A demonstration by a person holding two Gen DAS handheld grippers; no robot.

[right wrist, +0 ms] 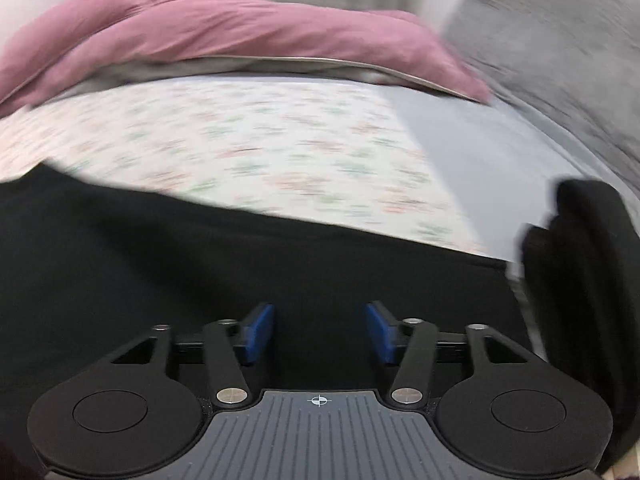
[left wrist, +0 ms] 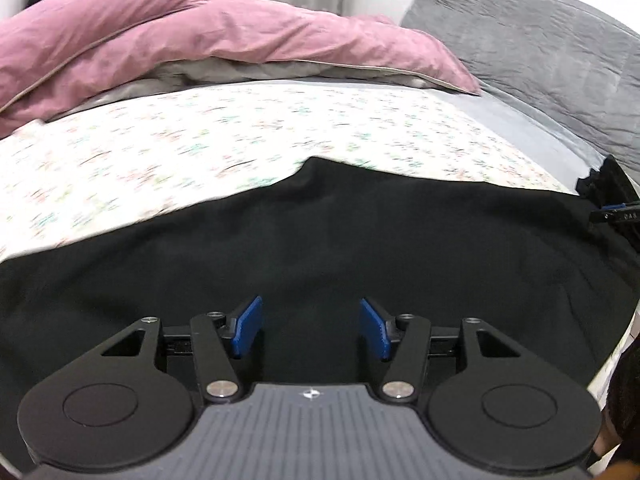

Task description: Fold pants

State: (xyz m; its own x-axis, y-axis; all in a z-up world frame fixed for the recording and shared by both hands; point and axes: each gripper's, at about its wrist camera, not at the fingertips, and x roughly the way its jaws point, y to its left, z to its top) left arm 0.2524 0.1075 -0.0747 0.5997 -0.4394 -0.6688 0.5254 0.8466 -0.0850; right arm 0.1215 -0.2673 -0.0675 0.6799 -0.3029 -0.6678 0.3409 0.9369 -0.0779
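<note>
The black pants (left wrist: 320, 232) lie spread flat across the near part of the bed, on a white floral sheet (left wrist: 200, 136). My left gripper (left wrist: 311, 326) is open and empty, just above the black cloth near its front edge. In the right wrist view the pants (right wrist: 200, 256) fill the lower left, and my right gripper (right wrist: 319, 330) is open and empty over them. The other gripper's black body (left wrist: 616, 200) shows at the right edge of the left wrist view. This view is blurred.
A pink duvet (left wrist: 180, 32) is bunched along the far side of the bed. A grey pillow (left wrist: 540, 52) lies at the far right on a pale grey sheet (right wrist: 480, 152). A dark folded item (right wrist: 584, 280) sits at the right edge of the right wrist view.
</note>
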